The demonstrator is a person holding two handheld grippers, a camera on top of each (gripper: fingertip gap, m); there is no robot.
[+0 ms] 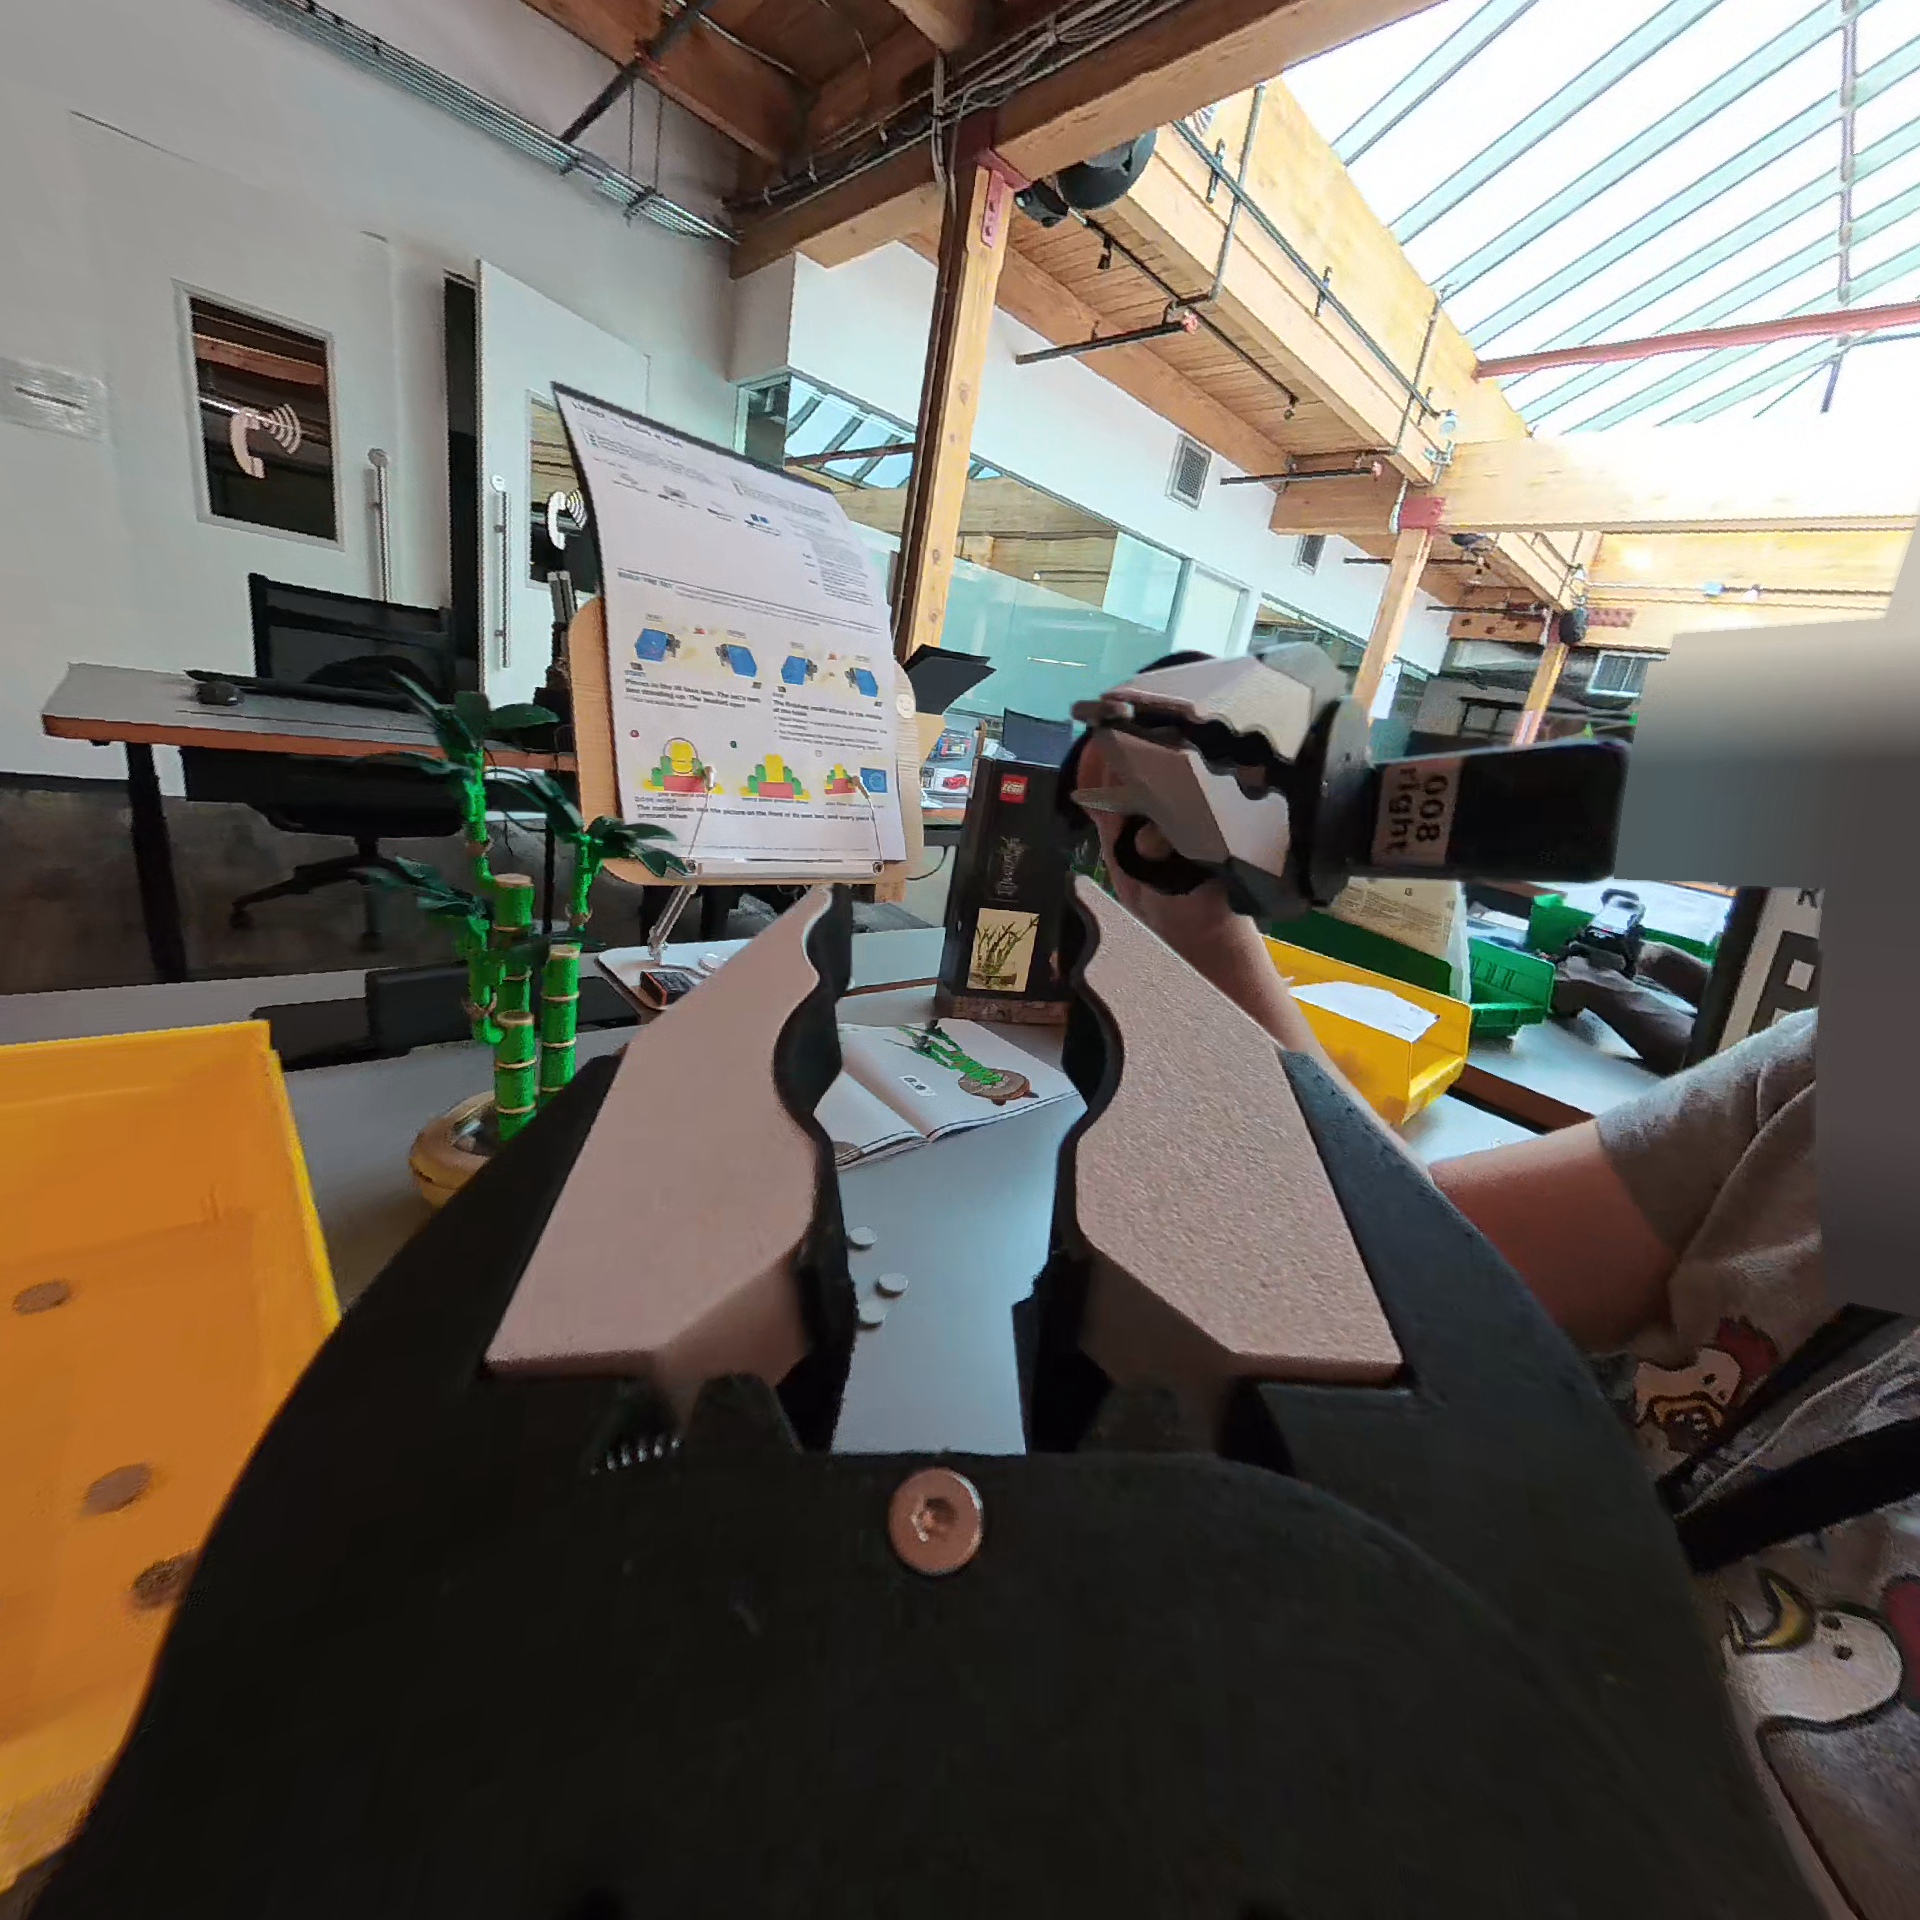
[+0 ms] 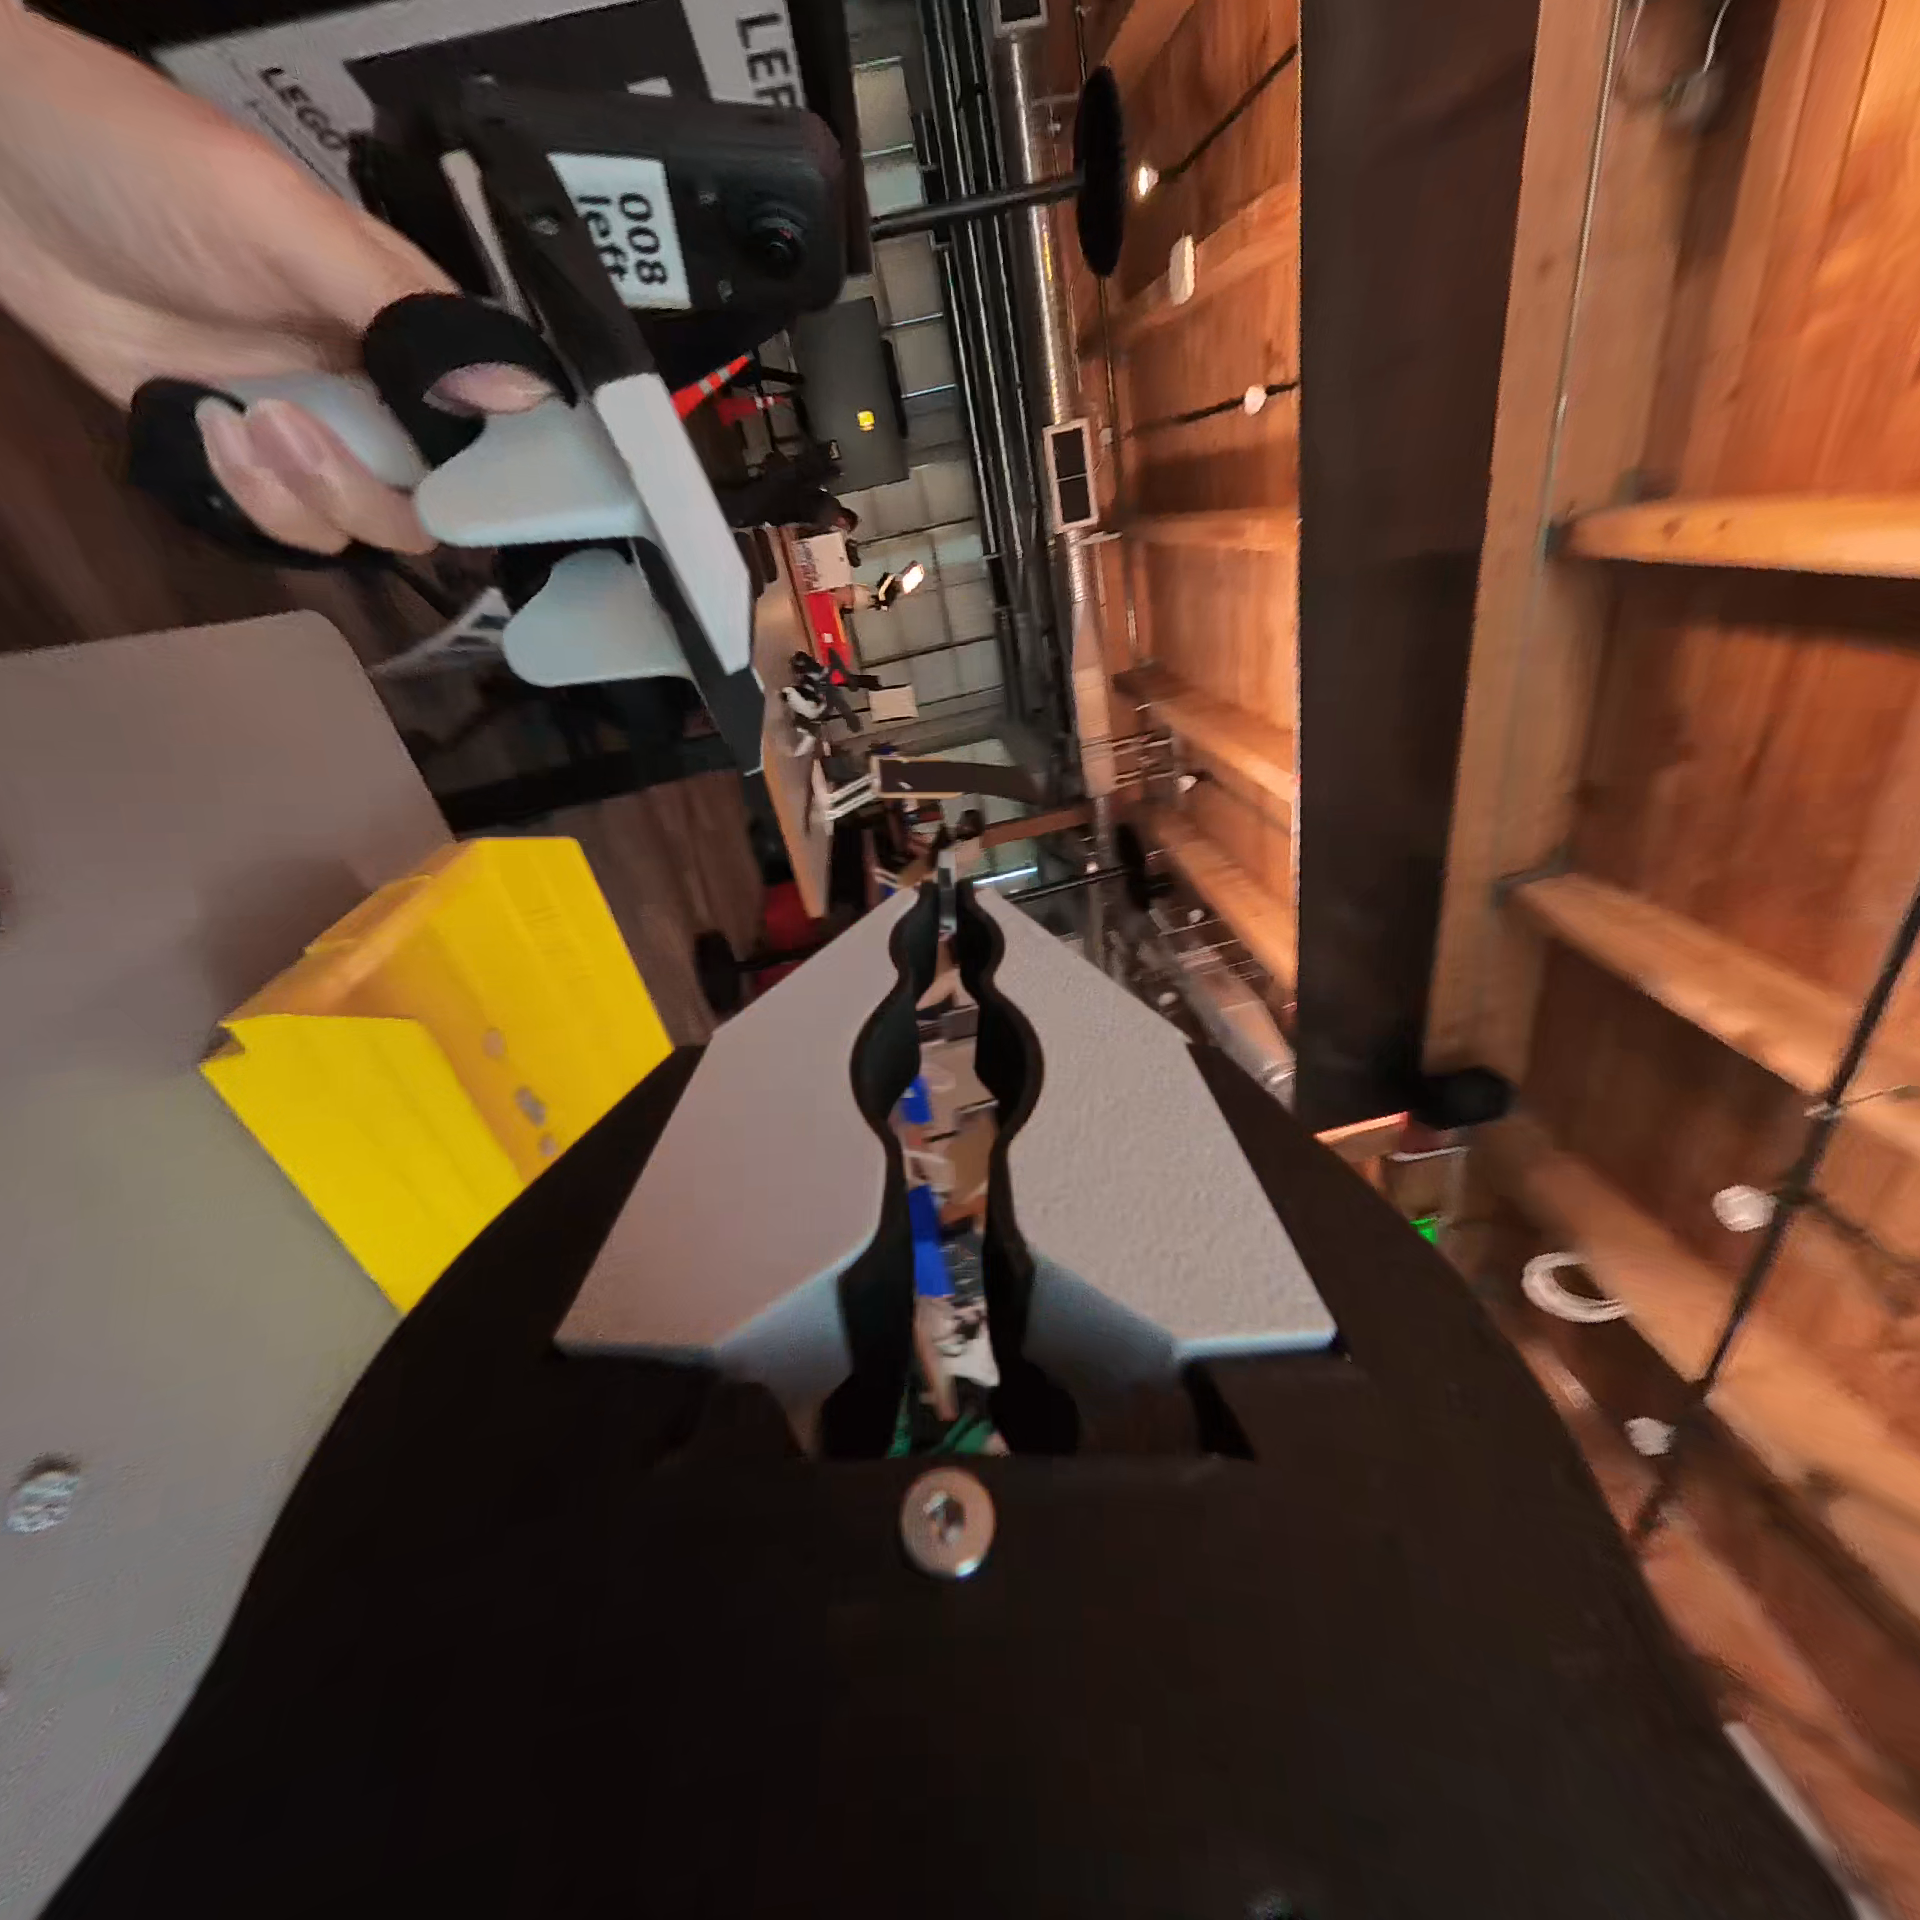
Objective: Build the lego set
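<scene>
A green lego bamboo model (image 1: 520, 997) stands upright in a tan round base on the grey table (image 1: 935, 1371), to the left of my left gripper. My left gripper (image 1: 956, 904) is open and empty, held above the table and pointing at the open instruction booklet (image 1: 935, 1081) and the dark lego box (image 1: 1003, 894). My right gripper (image 1: 1086, 727) is raised in the air at the right, rolled on its side. In the right wrist view its fingertips meet (image 2: 940, 909), and I see no brick clearly held. The left gripper (image 2: 582, 561) shows at the upper left there, held by a hand.
A printed sheet on a stand (image 1: 738, 665) rises behind the model. A yellow bin (image 1: 135, 1299) sits close at the left, also seen in the right wrist view (image 2: 416, 1060). Another yellow bin (image 1: 1371, 1029) and green bins (image 1: 1507, 977) lie at the right. The person's arm (image 1: 1538, 1226) crosses there. About 8 cm separates my left fingertips from my right.
</scene>
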